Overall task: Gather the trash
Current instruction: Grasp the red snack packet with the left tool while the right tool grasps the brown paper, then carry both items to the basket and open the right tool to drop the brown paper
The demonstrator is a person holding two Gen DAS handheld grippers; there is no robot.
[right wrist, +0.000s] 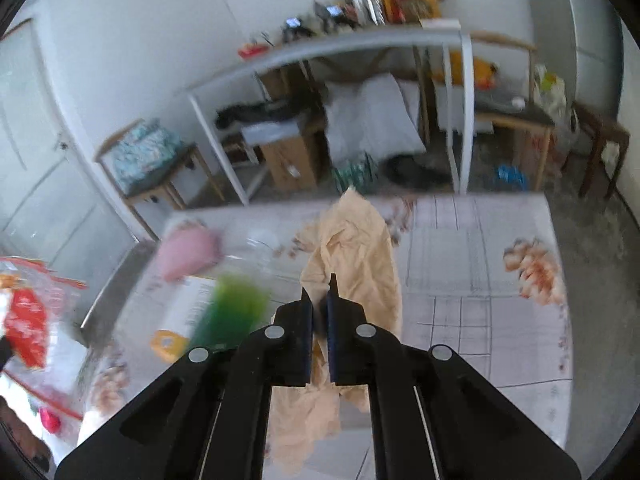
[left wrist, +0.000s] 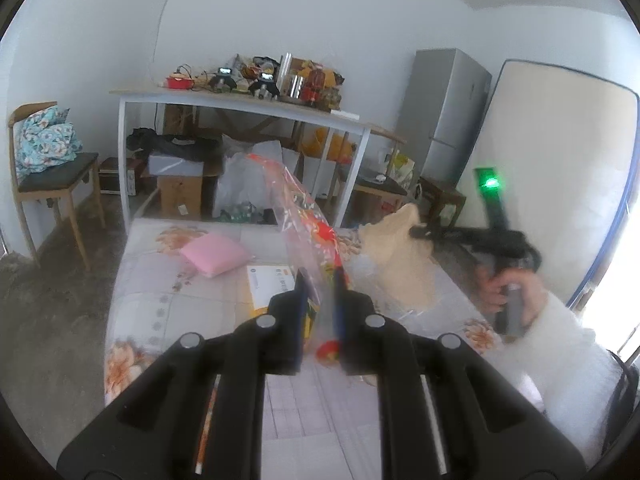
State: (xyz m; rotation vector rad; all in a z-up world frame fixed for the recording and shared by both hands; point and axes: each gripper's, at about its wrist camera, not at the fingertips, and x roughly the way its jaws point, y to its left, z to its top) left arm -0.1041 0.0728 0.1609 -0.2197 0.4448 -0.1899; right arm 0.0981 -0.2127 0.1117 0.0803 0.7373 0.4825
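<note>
Bed point(left wrist: 168, 312) mid-clearing: our left gripper point(left wrist: 320, 276) clamps the clear bag point(left wrist: 304, 208), right gripper point(right wrist: 319, 300) clenches the beige wrapper point(right wrist: 352, 248), while green packet point(right wrist: 234, 312) at nine o'clock remains.

A cluttered room with pale walls and a grey floor

A white-framed bench point(left wrist: 240, 100) is set against the wall; a wooden chair point(left wrist: 52, 184) is seen at left, a grey fridge point(left wrist: 448, 108) at right — daylight is cast from the right edge.
</note>
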